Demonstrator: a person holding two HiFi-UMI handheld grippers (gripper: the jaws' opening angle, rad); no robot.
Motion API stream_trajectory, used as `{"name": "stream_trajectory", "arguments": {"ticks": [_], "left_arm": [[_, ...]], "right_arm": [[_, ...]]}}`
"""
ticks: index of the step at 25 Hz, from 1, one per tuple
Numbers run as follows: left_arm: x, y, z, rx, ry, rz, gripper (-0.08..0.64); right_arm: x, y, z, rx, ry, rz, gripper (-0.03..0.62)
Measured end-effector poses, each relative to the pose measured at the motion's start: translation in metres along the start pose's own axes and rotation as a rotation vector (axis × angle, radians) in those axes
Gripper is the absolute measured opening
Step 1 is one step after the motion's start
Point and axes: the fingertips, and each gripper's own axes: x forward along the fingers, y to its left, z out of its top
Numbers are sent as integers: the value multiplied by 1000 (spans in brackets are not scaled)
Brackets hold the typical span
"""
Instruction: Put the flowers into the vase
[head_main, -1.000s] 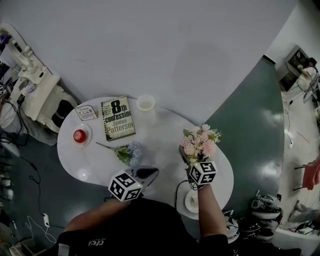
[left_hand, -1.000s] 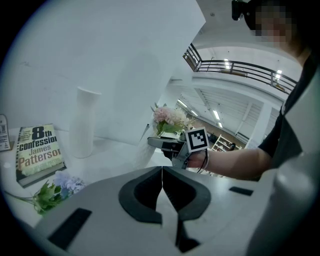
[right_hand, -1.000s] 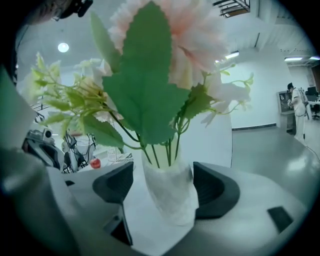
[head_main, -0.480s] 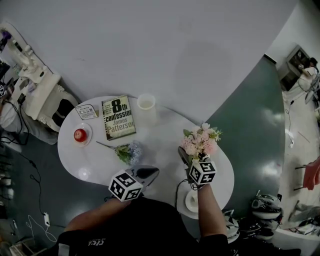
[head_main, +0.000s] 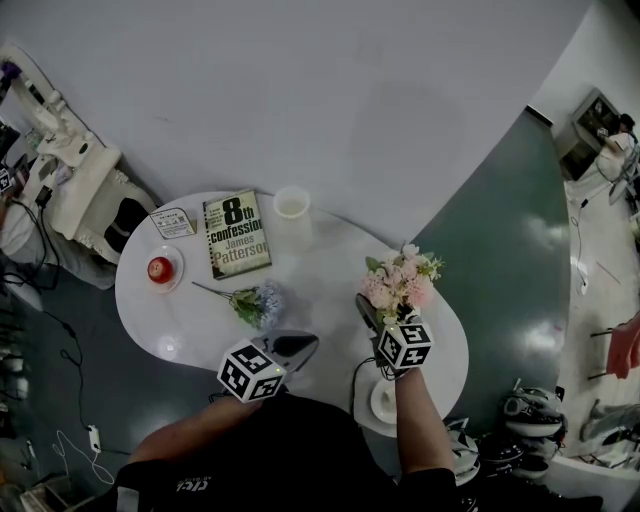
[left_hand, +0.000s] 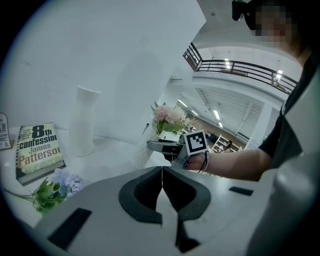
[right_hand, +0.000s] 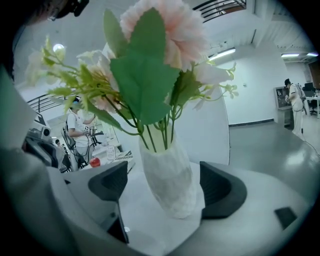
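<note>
As our right gripper (right_hand: 165, 187) has just been opening its jaws wide around, not touching, the bumpy white vase (right_hand: 170, 175) of pink flowers (right_hand: 162, 30) on the table (head_main: 320, 270), our left gripper (left_hand: 161, 192) is closed, empty.

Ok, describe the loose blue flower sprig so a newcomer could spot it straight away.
Start at the white table and find the paperback book near its far edge. Just nearer the person than the book lies the blue flower sprig. It is the only bunch lying flat on the tabletop; the pink flowers stand upright in a white vase.
</note>
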Motion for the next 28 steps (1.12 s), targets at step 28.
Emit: {"name": "stream_trajectory", "arguments": {"ticks": [28], "left_arm": [[-11, -16, -7, 32, -1, -51, 12]], "right_arm": [[-60, 4, 5, 12, -36, -108, 419]]}}
